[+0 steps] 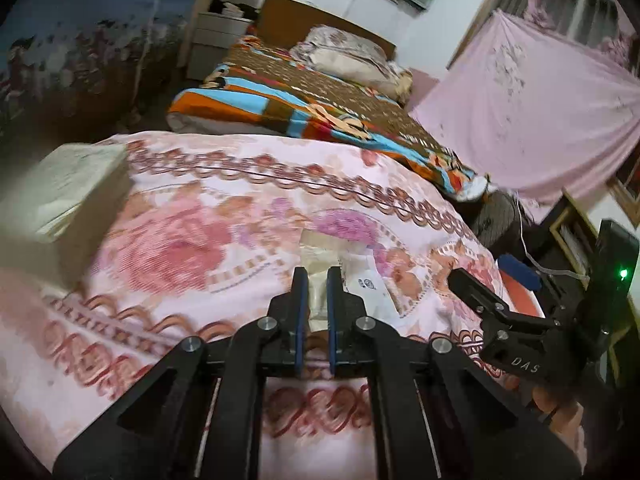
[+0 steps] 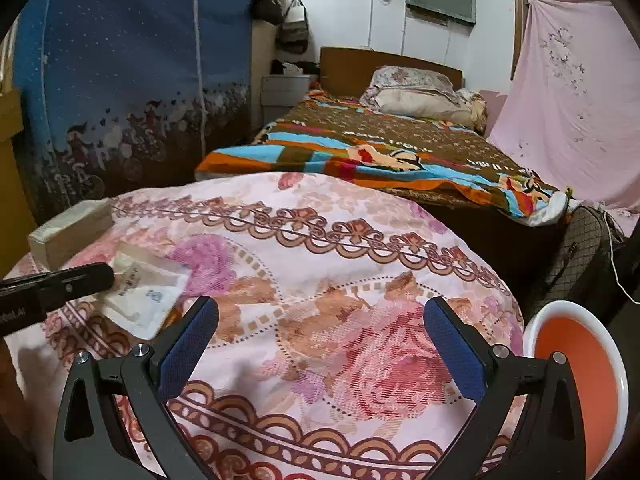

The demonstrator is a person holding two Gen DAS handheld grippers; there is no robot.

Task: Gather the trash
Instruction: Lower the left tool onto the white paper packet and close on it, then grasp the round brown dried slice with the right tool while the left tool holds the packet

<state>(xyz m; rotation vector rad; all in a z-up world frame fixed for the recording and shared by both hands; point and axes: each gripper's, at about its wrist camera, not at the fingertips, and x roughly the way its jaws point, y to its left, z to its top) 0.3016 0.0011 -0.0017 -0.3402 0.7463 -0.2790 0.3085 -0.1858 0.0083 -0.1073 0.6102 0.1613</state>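
Note:
A flat white plastic wrapper (image 1: 340, 268) lies on the pink flowered cloth (image 1: 224, 208). My left gripper (image 1: 318, 276) is shut on the wrapper's near edge. The wrapper also shows in the right wrist view (image 2: 144, 292), with the left gripper's finger (image 2: 80, 276) over its left side. My right gripper (image 2: 320, 316) is open and empty above the cloth (image 2: 340, 280), to the right of the wrapper. It also shows in the left wrist view (image 1: 480, 280). An orange bin with a white rim (image 2: 576, 364) stands at the cloth's right edge.
A pale rectangular box (image 1: 60, 200) lies at the cloth's left side, also in the right wrist view (image 2: 68, 232). Beyond is a bed with a striped blanket (image 2: 380, 152). A blue wardrobe cover (image 2: 120, 60) stands left. A dark quilted case (image 2: 576, 256) stands behind the bin.

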